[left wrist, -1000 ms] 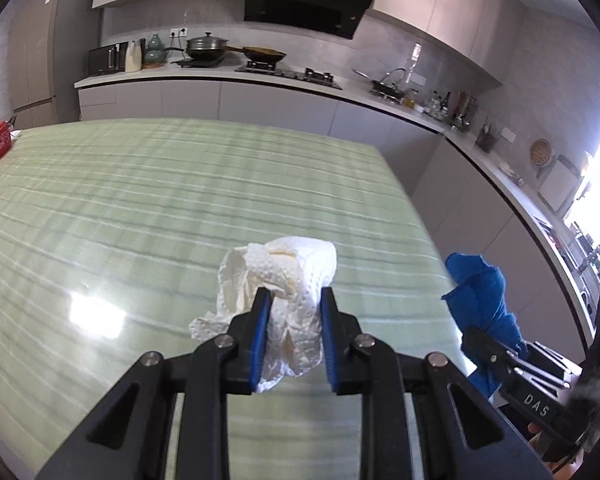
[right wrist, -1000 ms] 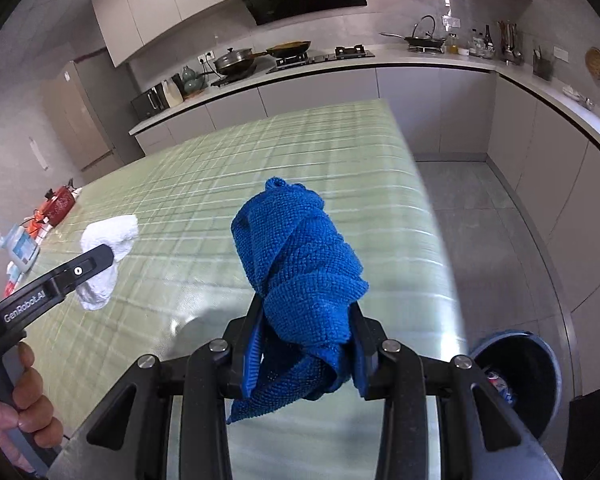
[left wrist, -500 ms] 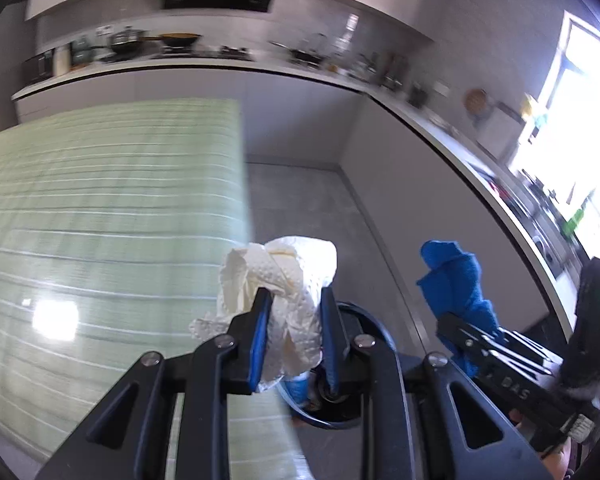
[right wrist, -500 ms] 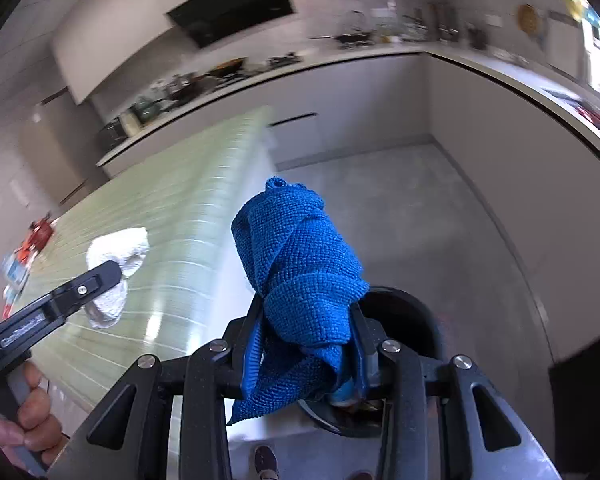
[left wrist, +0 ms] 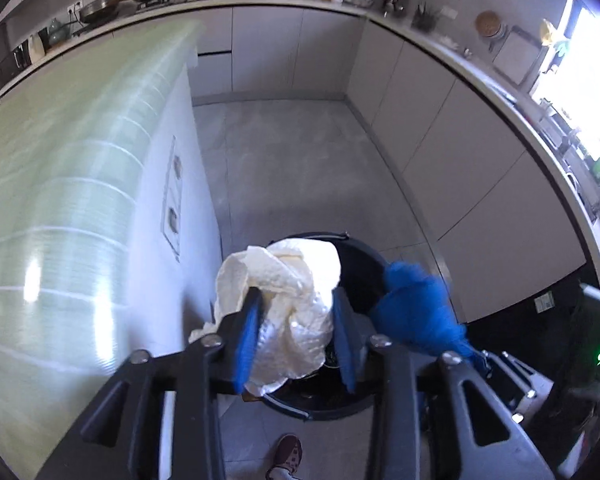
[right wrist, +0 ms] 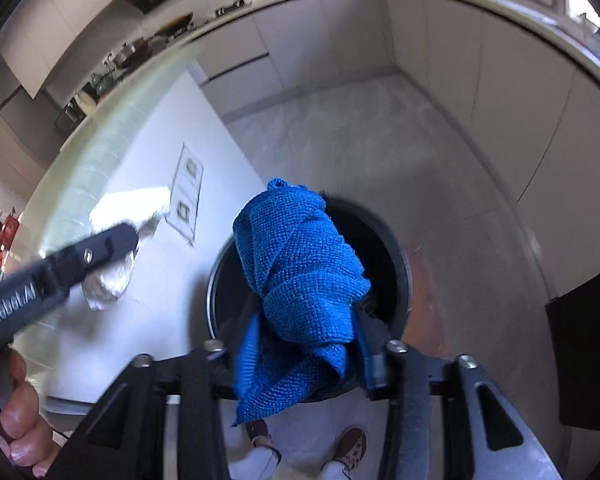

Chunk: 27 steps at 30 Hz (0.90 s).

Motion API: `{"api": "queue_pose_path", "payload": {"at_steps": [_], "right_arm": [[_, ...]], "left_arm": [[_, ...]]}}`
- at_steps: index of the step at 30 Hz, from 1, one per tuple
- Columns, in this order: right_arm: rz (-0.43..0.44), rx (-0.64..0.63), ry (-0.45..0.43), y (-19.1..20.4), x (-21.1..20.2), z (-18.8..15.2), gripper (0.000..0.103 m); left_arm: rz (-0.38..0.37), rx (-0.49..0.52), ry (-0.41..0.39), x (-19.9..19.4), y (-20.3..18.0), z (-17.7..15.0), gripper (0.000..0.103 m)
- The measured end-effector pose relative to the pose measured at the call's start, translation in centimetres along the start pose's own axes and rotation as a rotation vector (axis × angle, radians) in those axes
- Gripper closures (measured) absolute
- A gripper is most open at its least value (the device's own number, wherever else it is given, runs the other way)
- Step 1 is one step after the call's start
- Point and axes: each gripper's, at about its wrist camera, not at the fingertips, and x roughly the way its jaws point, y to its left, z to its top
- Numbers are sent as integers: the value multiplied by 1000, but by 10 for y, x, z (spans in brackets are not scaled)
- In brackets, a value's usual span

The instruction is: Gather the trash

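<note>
A crumpled white paper towel [left wrist: 288, 300] sits between the blue pads of my left gripper [left wrist: 296, 294], whose jaws are opening. It hangs over the round black trash bin [left wrist: 364, 256] on the floor. A bunched blue cloth [right wrist: 300, 272] lies between the pads of my right gripper [right wrist: 306, 316], whose jaws are also opening, above the same bin [right wrist: 404, 264]. Neither item has dropped. The left wrist view shows the blue cloth [left wrist: 416, 308] close on the right. In the right wrist view the paper towel [right wrist: 108, 276] is on the left.
The green striped table [left wrist: 60, 200] ends just left of the bin, its white side panel [left wrist: 172, 200] carrying sockets. Grey floor and white cabinets surround the bin. The person's shoes [right wrist: 352, 448] stand near it, and a hand [right wrist: 16, 420] holds the left gripper.
Both grippers swung off the table past its edge, tipped downward and now hang over the bin. Their pads stand wider apart around the towel and the cloth.
</note>
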Motion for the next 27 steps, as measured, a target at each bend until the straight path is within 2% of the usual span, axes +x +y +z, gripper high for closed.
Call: {"api": "queue_pose_path", "payload": {"at_steps": [1,2,4,8,11,19,24,27], "right_arm": [[-10,0,14,0,8,-5,34],[-22,3,12,-5,14,-8,33],[-34,21,3,-15,19,-6,33],[-59,60,-77,-30,-4,-4,33],[-56,57,-93,-29,-24,-2,33],[-32,2,-103,-3,-65,-11,33],[0,-21,-97,20,-92,-40,33],[37,-19,-99,34,-116,-70,32]], "left_arm": [[18,1,1,6,-2,2,51],[37,8,-3,10,-4,1,46],[38,6,-1,15,-6,5,46],[49,-4,-22,0,-12,11,45],[58,-27,-57,-25,-16,5,40],[83,-52,-140,-105,-10,-22,38],[113,-45,-203,-146,-5,-51,29],[132,-25,-242,-170,2,-79,23]]}}
